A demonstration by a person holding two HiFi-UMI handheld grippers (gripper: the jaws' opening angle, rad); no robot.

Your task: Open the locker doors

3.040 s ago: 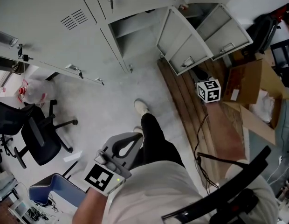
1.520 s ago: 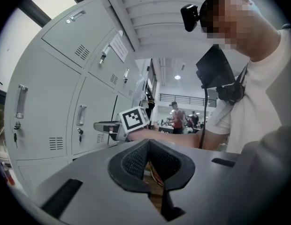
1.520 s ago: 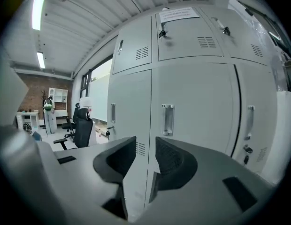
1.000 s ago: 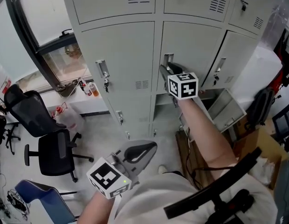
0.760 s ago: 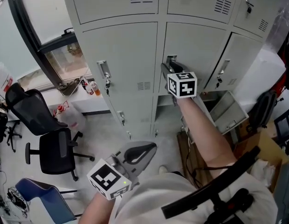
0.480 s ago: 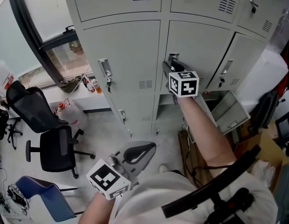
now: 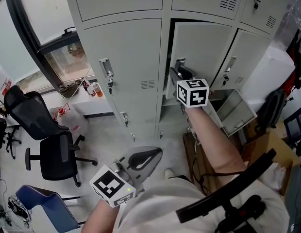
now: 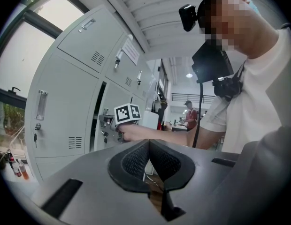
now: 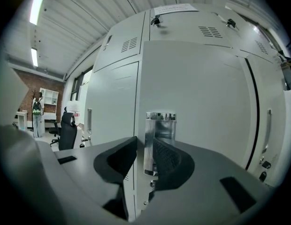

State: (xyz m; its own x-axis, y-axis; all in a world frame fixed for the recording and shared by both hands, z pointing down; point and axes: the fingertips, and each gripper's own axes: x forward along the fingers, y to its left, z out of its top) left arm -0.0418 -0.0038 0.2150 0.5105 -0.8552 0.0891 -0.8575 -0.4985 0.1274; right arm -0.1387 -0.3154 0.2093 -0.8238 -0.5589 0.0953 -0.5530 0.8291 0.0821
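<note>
Head view, quick pass: the right hand-held gripper (image 7: 175,72) was out at arm's length on the middle locker door (image 7: 204,45), at its handle-side edge, with the marker cube (image 7: 192,92) just behind the jaws. The door was already off its frame, with a dark gap (image 7: 168,52) down its left side and along the top, so it was ajar but not swung out. Right gripper view: the jaws had just been closing, with the door's left edge (image 9: 141,125) between them. One pad sat round the edge and the other on the face just beside the handle plate (image 9: 162,125), set narrow and pinching the door edge as far as I could read it. The left hand-held gripper (image 7: 158,152) hung low near the person's body, well apart from the lockers. In the left gripper view its pads (image 8: 134,161) were together with nothing between them. The neighbour door (image 7: 124,62) to the left sat flat and closed, and a lower door (image 7: 234,113) at bottom right stood swung open. My read of the step: pulling this middle door open, early in the swing. The next move calls for holding the pinch on that thin edge and drawing back in an arc about the right-side hinges. A straight tug could slip the edge out of the pads. The closed neighbour door looked like the next one to do.
</note>
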